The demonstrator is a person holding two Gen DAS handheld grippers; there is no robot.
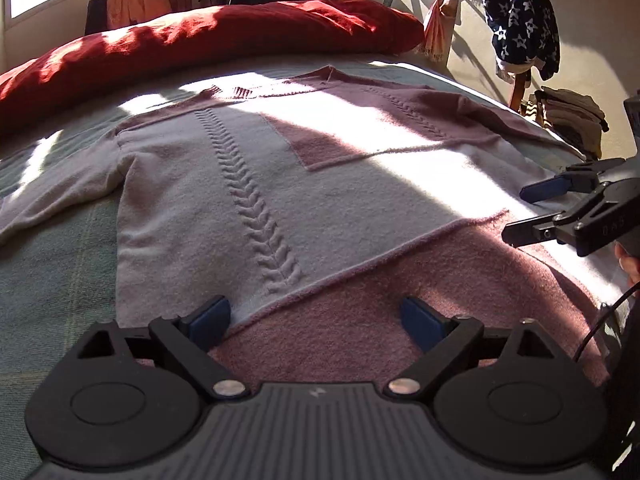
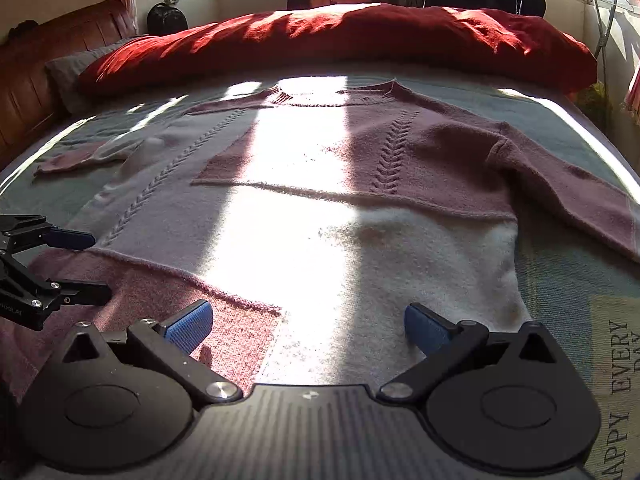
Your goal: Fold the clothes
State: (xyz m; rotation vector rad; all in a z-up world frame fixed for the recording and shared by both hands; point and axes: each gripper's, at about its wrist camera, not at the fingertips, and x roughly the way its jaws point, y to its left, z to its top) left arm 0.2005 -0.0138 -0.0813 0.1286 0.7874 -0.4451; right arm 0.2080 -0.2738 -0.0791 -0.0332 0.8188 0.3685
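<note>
Sweater flat on sunlit bed, red duvet behind; both tools wide, empty.

Our left gripper: black linkage arms, silver pivot screws, ribbed grey housing.
Our fingers: blue ribbed pads on black mounts.
Our right gripper: same black build; a thin black cable trails beside it.

The bed had a pale green checked cover on it. A pink and grey sweater lay spread flat across the middle, sleeves out sideways, and a red blanket was bunched along the far edge.
</note>
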